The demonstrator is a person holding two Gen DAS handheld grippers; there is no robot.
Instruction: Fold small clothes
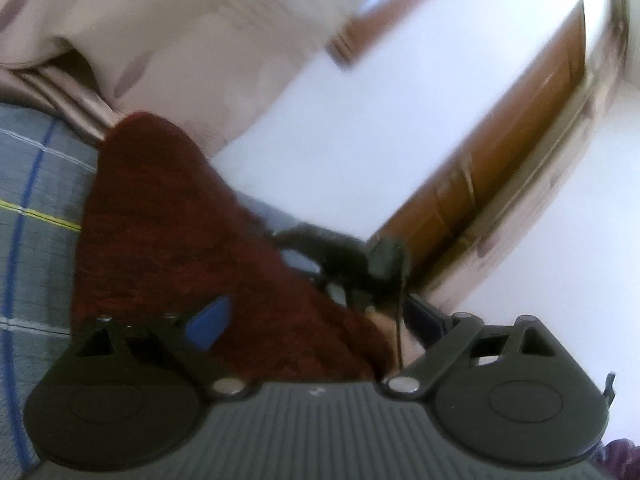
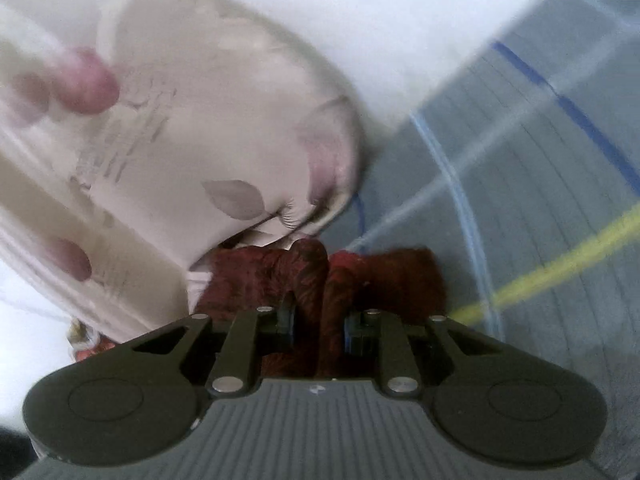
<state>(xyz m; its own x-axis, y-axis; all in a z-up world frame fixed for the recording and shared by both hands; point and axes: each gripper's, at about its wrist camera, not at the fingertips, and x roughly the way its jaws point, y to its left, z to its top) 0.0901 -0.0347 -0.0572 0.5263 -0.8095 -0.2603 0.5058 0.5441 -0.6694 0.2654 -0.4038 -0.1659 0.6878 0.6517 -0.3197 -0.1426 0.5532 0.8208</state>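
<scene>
A dark red fuzzy garment [image 1: 168,220] lies on the grey checked bedsheet [image 1: 36,184] and drapes over my left gripper [image 1: 316,320]. Its jaws stand wide apart; the blue pad [image 1: 208,320] of one finger peeks out from under the cloth. The picture is blurred. In the right wrist view a bunched fold of the same red garment [image 2: 316,280] runs between the narrow jaws of my right gripper [image 2: 320,320], which is shut on it. That right gripper shows as a dark blurred shape [image 1: 360,264] beyond the cloth in the left wrist view.
A beige pillow with leaf and flower prints [image 2: 180,140] lies close to the garment's far left side. The bedsheet [image 2: 540,200] with blue and yellow lines stretches to the right. A brown wooden frame [image 1: 500,152] and a white wall [image 1: 380,100] stand behind.
</scene>
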